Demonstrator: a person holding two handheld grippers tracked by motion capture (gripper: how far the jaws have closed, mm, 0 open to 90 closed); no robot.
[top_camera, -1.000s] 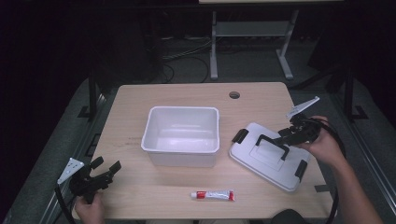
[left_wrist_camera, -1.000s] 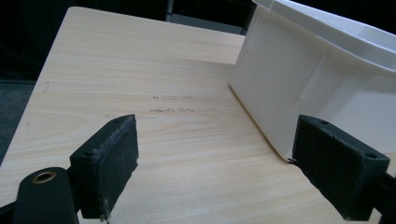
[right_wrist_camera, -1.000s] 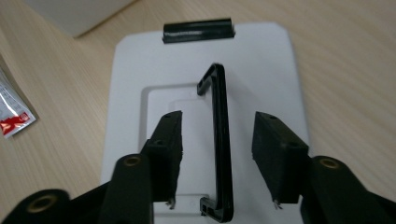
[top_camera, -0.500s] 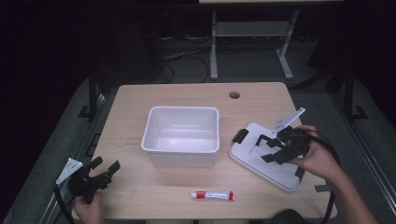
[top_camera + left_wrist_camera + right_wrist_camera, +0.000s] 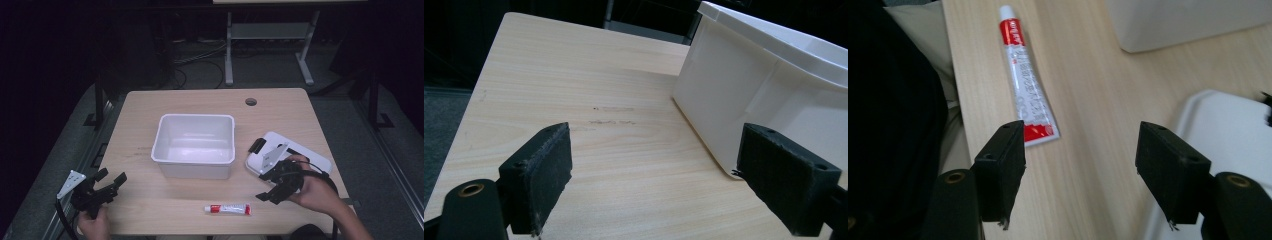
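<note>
Dark room, light wood table w/ an empty white plastic bin at centre and its white lid w/ black latches lying flat at approx 3 o'clock of it. Right gripper, jaws just opened wide w/ nothing between them, is off the lid and aims at the red-and-white tube, which lies at the near edge, 6 o'clock of the bin. Left gripper sits at 8 o'clock, jaws apart and empty; tube pickup, drop-in and lidding prob. all left to do.
</note>
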